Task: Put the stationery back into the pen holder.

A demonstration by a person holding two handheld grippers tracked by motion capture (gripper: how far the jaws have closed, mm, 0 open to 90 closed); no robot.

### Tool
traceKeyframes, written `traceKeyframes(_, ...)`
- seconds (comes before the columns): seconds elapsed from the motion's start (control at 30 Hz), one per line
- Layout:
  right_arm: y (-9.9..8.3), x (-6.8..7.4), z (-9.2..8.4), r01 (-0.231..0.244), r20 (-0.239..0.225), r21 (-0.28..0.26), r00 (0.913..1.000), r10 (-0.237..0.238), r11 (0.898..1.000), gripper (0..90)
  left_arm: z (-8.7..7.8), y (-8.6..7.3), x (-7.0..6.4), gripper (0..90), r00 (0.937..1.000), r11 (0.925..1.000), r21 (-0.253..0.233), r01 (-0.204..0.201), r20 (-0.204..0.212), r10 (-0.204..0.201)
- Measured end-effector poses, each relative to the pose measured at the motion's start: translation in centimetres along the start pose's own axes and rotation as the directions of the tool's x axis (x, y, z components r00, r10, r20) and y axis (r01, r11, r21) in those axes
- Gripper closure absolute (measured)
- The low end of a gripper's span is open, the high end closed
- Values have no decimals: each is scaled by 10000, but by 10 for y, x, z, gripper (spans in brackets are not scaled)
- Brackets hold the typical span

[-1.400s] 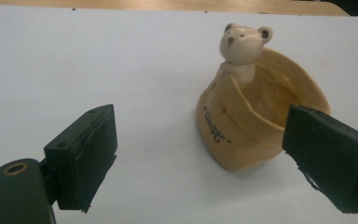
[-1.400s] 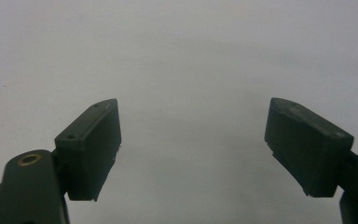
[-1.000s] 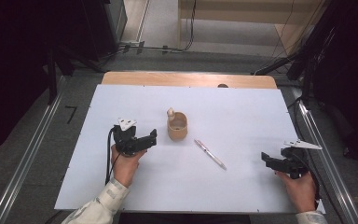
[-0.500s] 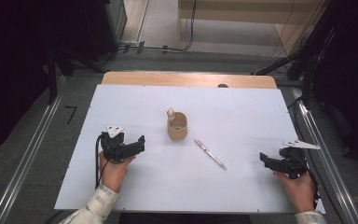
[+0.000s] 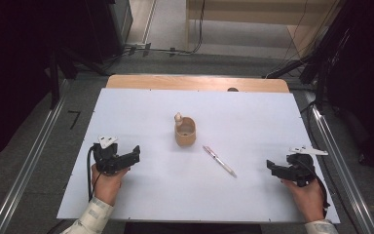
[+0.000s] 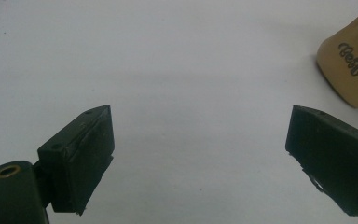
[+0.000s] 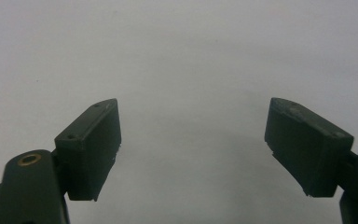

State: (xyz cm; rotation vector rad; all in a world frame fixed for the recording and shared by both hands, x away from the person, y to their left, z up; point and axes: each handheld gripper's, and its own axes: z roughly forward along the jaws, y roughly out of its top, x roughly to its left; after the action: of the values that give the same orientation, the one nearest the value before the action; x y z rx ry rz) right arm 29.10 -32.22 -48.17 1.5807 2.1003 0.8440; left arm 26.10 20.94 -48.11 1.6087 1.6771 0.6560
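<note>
Resting low over the white table (image 5: 141, 102), the left gripper (image 5: 135, 155) sits at the table's near left with its jaws spread wide and nothing between them, pointing toward the middle. A small tan cup (image 5: 185, 131) stands upright near the table's centre, well apart from that gripper and ahead of it to its right; in the left gripper view the cup (image 6: 352, 70) shows at the upper right edge, beyond the right-hand jaw, with dark script lettering on its side. A pen (image 5: 219, 161) lies flat just to the right of the cup, slanting toward the near right. The right gripper (image 5: 271, 166) hovers at the near right, released and empty, well apart from the pen.
</note>
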Motion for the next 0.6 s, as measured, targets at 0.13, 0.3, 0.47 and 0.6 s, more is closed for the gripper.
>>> traceKeyframes(0.13, 1, 5, 2, 116, -62, 25, 9999, -116, 9999, 173, -1, -1, 6, 83, 9999, 10000, 11, 72, -94, -72)
traceKeyframes(0.3, 2, 11, 4, 269, -159, 11, 9995, -269, 9996, 173, -2, -2, 11, 84, 9998, 9999, 45, 126, -147, -125)
traceKeyframes(0.47, 4, 18, 6, 462, -247, 49, 9986, -460, 9989, 173, -1, -4, 12, 83, 9998, 9998, 104, 152, -164, -151)
traceKeyframes(0.6, 5, 23, 8, 602, -285, 21, 9978, -601, 9982, 173, 0, -4, 12, 83, 9997, 9997, 133, 182, -133, -180)
